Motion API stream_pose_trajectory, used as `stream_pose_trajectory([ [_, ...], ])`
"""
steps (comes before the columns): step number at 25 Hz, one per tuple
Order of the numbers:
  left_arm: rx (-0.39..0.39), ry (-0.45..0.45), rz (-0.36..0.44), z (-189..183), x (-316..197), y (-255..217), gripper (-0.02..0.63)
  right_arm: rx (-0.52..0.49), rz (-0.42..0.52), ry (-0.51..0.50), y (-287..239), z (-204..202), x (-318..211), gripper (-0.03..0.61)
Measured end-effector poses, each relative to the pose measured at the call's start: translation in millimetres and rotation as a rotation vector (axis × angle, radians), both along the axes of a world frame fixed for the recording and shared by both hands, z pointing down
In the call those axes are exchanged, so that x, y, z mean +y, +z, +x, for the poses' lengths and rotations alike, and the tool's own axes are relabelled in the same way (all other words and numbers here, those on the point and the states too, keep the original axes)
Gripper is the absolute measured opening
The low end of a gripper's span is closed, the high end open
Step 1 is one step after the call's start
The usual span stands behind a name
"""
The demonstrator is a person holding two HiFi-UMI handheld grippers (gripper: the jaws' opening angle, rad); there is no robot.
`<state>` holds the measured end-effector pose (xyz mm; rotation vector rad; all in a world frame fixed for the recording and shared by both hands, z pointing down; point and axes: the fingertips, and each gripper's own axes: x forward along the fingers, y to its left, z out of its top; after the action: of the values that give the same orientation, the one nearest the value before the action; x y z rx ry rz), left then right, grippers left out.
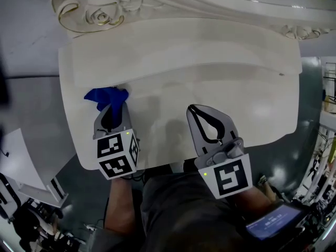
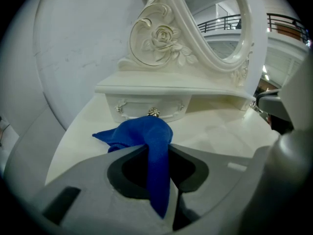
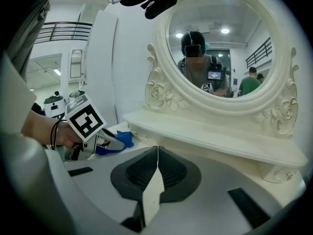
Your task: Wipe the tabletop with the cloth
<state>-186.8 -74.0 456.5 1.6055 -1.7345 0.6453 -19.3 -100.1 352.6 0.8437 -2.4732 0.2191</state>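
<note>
A blue cloth (image 1: 106,98) lies bunched on the left part of the white dressing tabletop (image 1: 210,88). My left gripper (image 1: 112,107) is shut on the cloth, and a strip of the cloth (image 2: 156,165) hangs back between its jaws while the rest spreads onto the table ahead. The cloth (image 3: 120,141) also shows at the left of the right gripper view, under the left gripper (image 3: 108,140). My right gripper (image 1: 192,109) hovers over the middle of the tabletop near its front edge, shut with nothing between its jaws (image 3: 157,148).
A raised shelf with a small drawer (image 2: 151,109) and an ornate oval mirror (image 3: 220,48) stand along the back of the table. The table's curved front edge (image 1: 157,164) is close to the person's body. Grey floor surrounds the table.
</note>
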Motion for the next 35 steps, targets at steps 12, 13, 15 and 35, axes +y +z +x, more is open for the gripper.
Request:
stream_pose_trajectory([
  [12,0.026,0.104,0.013,82.0,-31.5,-0.2,0.092,0.008,0.002,0.094,-0.1,75.0,-11.5,0.014],
  [13,0.027,0.112,0.015,89.0,-33.1,0.1,0.093,0.009,0.003,0.103,0.5,82.0,-11.1,0.014],
  [15,0.029,0.130,0.017,103.3,-35.9,1.2,0.092,0.013,0.005,0.118,1.6,95.7,-11.0,0.014],
  [35,0.055,0.252,0.021,206.1,-71.6,-0.5,0.093,0.017,0.008,0.212,0.0,185.8,-25.7,0.014],
])
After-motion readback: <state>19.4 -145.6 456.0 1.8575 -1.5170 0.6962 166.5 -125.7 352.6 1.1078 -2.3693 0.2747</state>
